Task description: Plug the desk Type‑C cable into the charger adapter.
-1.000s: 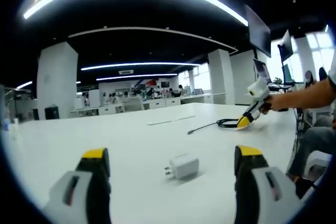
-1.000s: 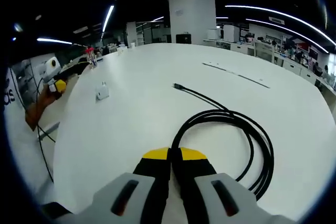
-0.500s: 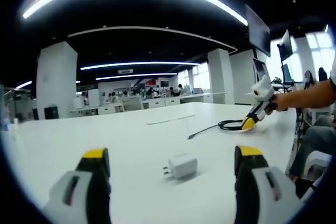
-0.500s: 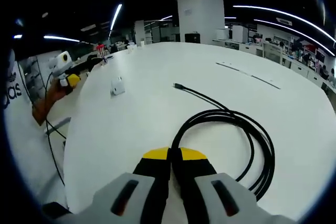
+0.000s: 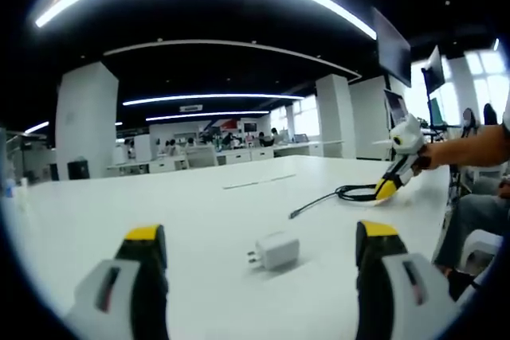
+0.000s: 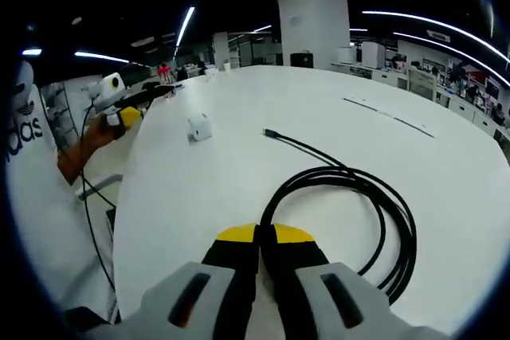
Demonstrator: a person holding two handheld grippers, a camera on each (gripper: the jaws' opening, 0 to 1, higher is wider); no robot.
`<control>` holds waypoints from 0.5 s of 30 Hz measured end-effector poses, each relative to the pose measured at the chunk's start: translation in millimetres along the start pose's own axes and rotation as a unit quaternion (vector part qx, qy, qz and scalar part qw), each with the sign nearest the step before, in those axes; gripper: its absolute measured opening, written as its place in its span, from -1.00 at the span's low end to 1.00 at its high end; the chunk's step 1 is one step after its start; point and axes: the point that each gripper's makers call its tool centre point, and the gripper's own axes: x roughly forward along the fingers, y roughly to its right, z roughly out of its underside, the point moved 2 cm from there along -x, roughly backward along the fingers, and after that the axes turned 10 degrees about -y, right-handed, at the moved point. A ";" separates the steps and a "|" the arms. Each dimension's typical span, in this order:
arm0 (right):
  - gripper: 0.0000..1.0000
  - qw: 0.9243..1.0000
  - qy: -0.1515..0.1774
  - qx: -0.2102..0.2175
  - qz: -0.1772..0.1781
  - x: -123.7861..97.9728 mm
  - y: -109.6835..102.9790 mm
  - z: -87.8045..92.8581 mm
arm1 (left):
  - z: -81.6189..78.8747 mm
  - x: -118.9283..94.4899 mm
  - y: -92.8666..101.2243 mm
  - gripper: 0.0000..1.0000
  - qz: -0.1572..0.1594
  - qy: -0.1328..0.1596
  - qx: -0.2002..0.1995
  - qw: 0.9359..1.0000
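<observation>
Dragged rightward, the cable follows the right gripper, jaws pinched on its loop. Left gripper gapes empty, framing the adapter for pickup.

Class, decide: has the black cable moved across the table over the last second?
Yes. In the left gripper view the black cable slid right, away from the charger adapter, dragged by the right gripper.

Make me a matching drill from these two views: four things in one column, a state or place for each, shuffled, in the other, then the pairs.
1. left claw
2. right claw
3. charger adapter
4. Type-C cable

A. lying coiled on the white table, plug end free
B. jaws wide apart
C. jaws pressed together at the coil's edge
D. lying between the open jaws, untouched

Pairs: 1-B, 2-C, 3-D, 4-A
</observation>
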 end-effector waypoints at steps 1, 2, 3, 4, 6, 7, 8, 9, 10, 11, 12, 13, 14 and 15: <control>-0.92 1.000 0.002 -0.005 0.003 -0.8 -1.7 0.3 | 0.4 0.0 -0.2 0.99 0.000 0.000 0.000 1.000; -0.92 1.000 0.001 -0.006 0.003 -1.2 -3.0 0.6 | 0.8 0.0 -0.3 0.99 0.000 0.000 -0.001 1.000; -0.92 1.000 0.000 -0.005 -0.001 -1.8 -5.8 1.5 | 1.0 -0.2 -0.6 0.99 -0.001 0.000 -0.002 1.000; -0.92 1.000 0.000 -0.005 -0.004 -2.3 -8.3 2.2 | 0.6 -0.5 -1.0 0.99 -0.002 0.003 -0.003 1.000; -0.92 1.000 0.001 -0.008 -0.005 -3.2 -12.6 3.4 | 0.9 -0.4 -0.4 0.99 0.001 0.004 -0.007 1.000; -0.92 1.000 0.002 -0.009 -0.006 -3.7 -14.4 3.9 | 1.2 -0.3 -0.2 0.99 0.002 0.003 -0.007 1.000; -0.92 1.000 0.002 -0.009 -0.006 -3.9 -14.9 4.0 | 1.7 -0.1 0.1 0.99 0.002 0.002 -0.005 1.000; -0.92 1.000 0.002 -0.009 -0.007 -4.7 -16.5 4.5 | 2.2 -0.1 0.3 0.99 0.002 0.001 -0.004 1.000; -0.92 1.000 0.004 -0.009 -0.007 -5.6 -18.3 4.8 | 2.5 -0.1 0.7 0.99 0.003 0.000 -0.004 1.000; -0.92 1.000 0.006 -0.007 -0.009 -6.3 -20.0 5.0 | 2.6 -0.3 0.7 0.99 0.003 0.000 -0.004 1.000; -0.92 1.000 0.006 -0.004 -0.012 -6.9 -22.9 5.8 | 2.6 -0.7 0.4 0.99 0.003 0.001 -0.005 1.000; -0.92 1.000 0.005 -0.005 -0.013 -7.1 -25.1 6.8 | 2.8 -0.9 0.0 0.99 0.002 0.001 -0.006 1.000; -0.92 1.000 0.004 -0.006 -0.013 -7.5 -27.1 7.7 | 3.3 -1.0 -0.3 0.99 0.002 0.000 -0.006 1.000; -0.92 1.000 0.003 -0.006 -0.014 -7.8 -28.3 8.3 | 3.5 -1.2 -0.5 0.99 0.001 0.000 -0.006 1.000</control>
